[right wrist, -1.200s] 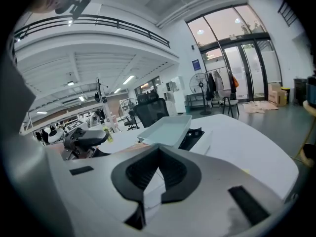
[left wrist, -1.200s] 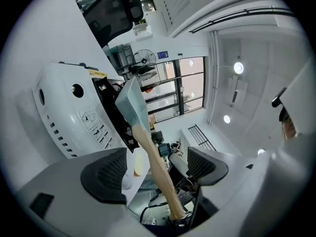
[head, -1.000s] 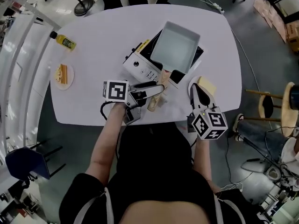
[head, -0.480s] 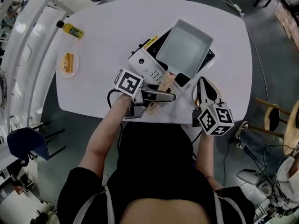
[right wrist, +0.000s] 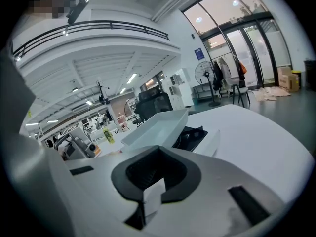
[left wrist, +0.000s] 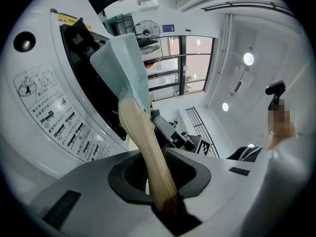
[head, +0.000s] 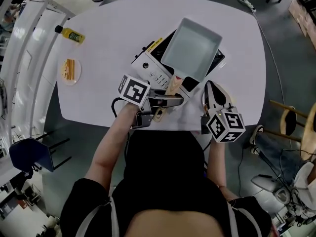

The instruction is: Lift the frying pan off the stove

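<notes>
A square pale-grey frying pan (head: 190, 48) sits on a portable stove (head: 150, 65) on the white table, its wooden handle (head: 171, 87) pointing toward me. My left gripper (head: 176, 98) reaches across that handle from the left. Its jaws are closing, with the handle (left wrist: 143, 142) between them and the pads tight against the wood. The left gripper view shows the pan (left wrist: 126, 63) still resting over the stove's control panel (left wrist: 54, 117). My right gripper (head: 211, 90) hovers just right of the stove, shut and empty. In its own view the right gripper (right wrist: 150, 181) faces the pan (right wrist: 158, 125).
A white plate (head: 224, 95) lies under the right gripper. A yellow bottle (head: 69, 33) and a plate of toast (head: 70, 70) stand at the table's far left. The table's near edge (head: 148, 127) runs just under both grippers. A wooden stool (head: 291, 117) stands off to the right.
The left gripper's jaws, spread around the handle earlier, have drawn together on it. The pan stays on the stove. The right gripper has barely moved.
</notes>
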`<state>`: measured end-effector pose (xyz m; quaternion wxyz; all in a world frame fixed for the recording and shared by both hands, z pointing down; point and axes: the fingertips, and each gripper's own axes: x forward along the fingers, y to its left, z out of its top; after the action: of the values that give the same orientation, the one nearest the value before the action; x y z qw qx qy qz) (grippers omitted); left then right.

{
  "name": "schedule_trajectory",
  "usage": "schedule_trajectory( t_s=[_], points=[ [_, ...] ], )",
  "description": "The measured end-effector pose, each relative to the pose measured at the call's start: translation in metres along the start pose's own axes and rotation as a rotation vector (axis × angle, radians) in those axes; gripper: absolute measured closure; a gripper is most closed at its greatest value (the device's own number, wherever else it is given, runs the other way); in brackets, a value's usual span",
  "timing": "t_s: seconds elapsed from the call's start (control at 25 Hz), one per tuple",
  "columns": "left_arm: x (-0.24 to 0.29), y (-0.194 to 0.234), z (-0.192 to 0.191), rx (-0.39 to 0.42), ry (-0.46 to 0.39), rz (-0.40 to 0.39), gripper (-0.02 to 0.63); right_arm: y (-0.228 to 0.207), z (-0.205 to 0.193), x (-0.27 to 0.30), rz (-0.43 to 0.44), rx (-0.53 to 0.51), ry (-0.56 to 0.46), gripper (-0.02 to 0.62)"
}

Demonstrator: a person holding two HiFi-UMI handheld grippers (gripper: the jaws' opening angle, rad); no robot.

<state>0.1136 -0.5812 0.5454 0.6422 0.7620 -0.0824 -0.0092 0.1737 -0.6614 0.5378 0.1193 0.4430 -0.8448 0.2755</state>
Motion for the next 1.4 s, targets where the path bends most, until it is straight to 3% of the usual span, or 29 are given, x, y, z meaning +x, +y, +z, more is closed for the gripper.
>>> schedule_trajectory(
  t_s=[0.44, 0.68, 1.08, 1.4],
  points=[
    [-0.001, -0.013, 0.002, 0.037, -0.054, 0.007, 0.514, 0.003, 0.005, -0.007, -0.021, -0.01, -0.016, 0.592],
    [-0.013, -0.031, 0.017, 0.135, -0.131, 0.038, 0.502, 0.011, 0.018, -0.019, -0.006, -0.029, -0.045, 0.592],
    [-0.058, -0.066, 0.035, 0.207, -0.294, 0.048, 0.5, 0.043, 0.042, -0.024, 0.036, -0.061, -0.086, 0.592],
    [-0.104, -0.074, 0.035, 0.237, -0.455, 0.126, 0.497, 0.073, 0.047, -0.005, 0.127, -0.122, -0.071, 0.592]
  ],
)
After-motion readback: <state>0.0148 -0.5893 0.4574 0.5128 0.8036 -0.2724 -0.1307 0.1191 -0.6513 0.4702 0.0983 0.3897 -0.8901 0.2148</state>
